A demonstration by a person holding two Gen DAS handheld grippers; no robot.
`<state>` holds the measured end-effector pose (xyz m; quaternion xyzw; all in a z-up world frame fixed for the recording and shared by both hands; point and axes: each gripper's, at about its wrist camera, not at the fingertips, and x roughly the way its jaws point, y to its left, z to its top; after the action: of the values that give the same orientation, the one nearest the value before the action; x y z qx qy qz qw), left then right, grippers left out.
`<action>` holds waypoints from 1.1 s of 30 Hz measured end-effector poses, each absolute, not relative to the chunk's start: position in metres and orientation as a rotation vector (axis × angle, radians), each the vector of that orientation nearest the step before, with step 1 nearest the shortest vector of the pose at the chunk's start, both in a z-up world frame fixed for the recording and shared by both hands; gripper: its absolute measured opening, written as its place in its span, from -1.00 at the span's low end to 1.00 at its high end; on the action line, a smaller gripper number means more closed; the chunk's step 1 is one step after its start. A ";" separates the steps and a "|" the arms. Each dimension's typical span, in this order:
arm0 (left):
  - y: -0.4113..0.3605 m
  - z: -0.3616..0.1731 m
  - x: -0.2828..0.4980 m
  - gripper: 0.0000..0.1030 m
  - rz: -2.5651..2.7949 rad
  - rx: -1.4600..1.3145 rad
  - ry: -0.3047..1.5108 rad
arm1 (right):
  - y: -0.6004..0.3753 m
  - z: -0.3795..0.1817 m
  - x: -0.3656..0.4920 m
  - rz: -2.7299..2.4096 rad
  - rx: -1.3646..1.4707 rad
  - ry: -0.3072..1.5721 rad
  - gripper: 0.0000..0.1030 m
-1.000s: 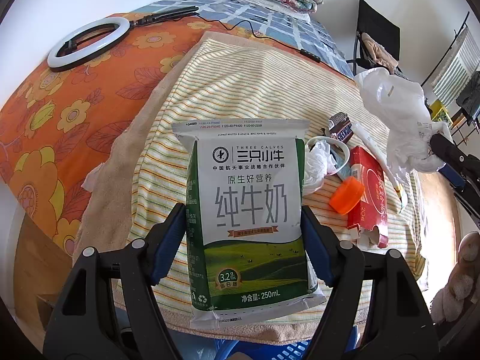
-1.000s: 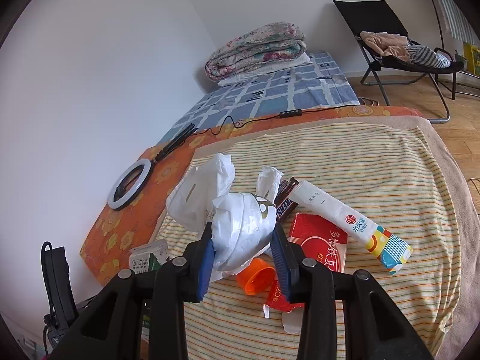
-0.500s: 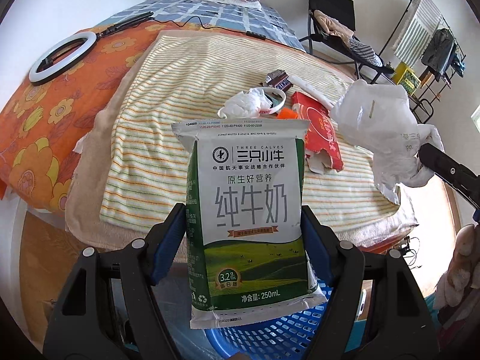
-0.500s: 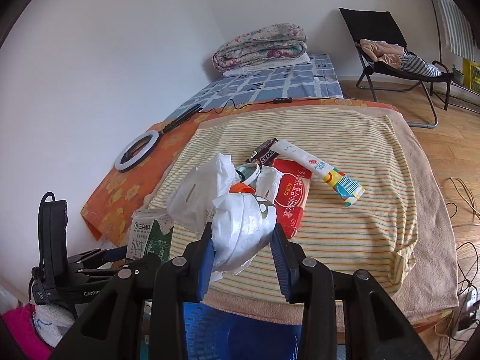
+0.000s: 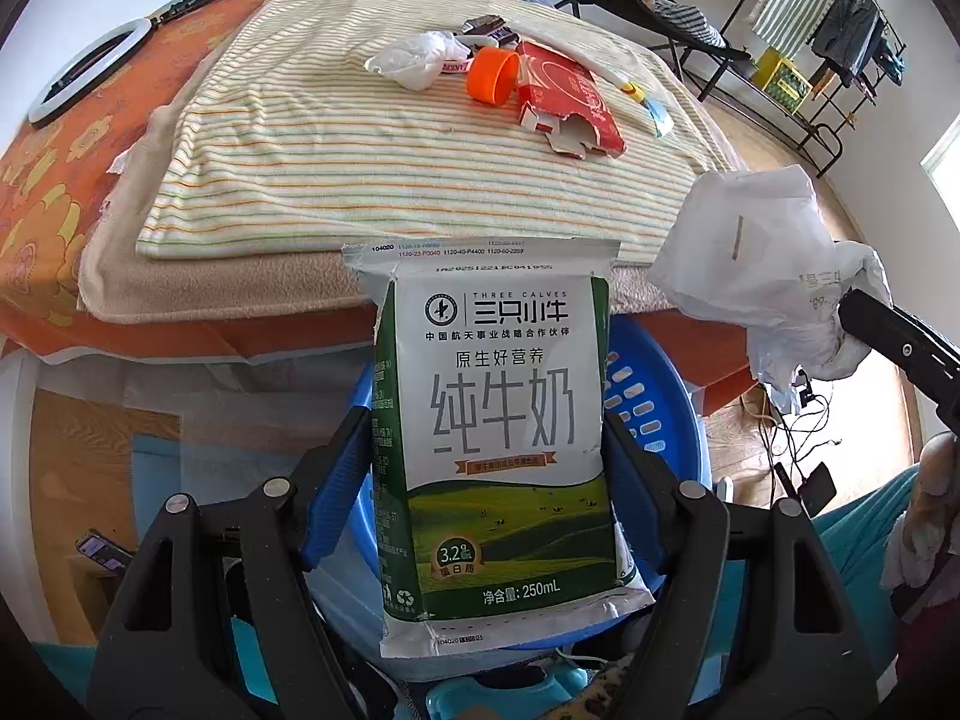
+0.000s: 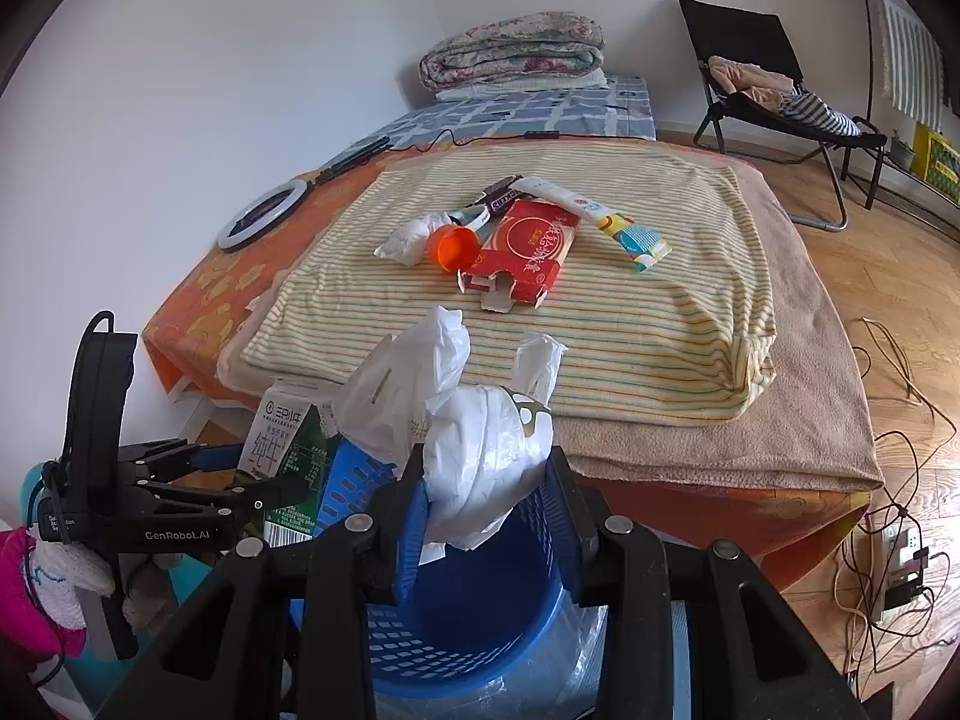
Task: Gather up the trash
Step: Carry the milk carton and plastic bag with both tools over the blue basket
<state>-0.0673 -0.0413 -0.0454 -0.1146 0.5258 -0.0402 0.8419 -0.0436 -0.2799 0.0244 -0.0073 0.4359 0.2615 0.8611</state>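
My left gripper (image 5: 486, 468) is shut on a green and white milk carton (image 5: 492, 438), held upright over the blue plastic basket (image 5: 654, 414). In the right wrist view that carton (image 6: 282, 438) hangs at the basket's left rim. My right gripper (image 6: 486, 498) is shut on a crumpled white plastic bag (image 6: 474, 426), above the blue basket (image 6: 480, 618). The same bag (image 5: 762, 258) shows at the right of the left wrist view. On the striped cloth lie a red box (image 6: 528, 246), an orange cap (image 6: 456, 247), a white wad (image 6: 408, 237), a tube (image 6: 600, 213) and a dark wrapper (image 6: 501, 197).
The bed's near edge, draped in a tan blanket (image 6: 798, 420), stands just beyond the basket. A ring light (image 6: 261, 213) lies on the orange sheet at left. Cables and a power strip (image 6: 897, 546) cover the wooden floor at right. A folding chair (image 6: 774, 90) stands behind.
Both grippers drew back from the bed and came down over the blue basket, each keeping its load. The bed's trash looks farther off.
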 end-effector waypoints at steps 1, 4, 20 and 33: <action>-0.044 -0.048 -0.070 0.48 -0.088 -0.236 1.117 | -0.281 0.020 -0.046 0.545 -0.016 0.925 -0.29; -0.050 -0.055 -0.075 0.48 -0.093 -0.213 1.132 | -0.283 0.004 -0.054 0.540 -0.030 0.959 -0.28; -0.066 -0.086 -0.077 0.48 -0.101 -0.139 1.215 | -0.270 -0.036 -0.066 0.532 -0.124 1.020 -0.28; -0.070 -0.095 -0.071 0.49 -0.091 -0.133 1.252 | -0.264 -0.048 -0.062 0.527 -0.129 1.056 -0.08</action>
<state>-0.0706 -0.0698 -0.0952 -0.0622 0.5851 -0.0428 0.8075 -0.0619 -0.2637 -0.0476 -0.0607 0.4977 0.2481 0.8289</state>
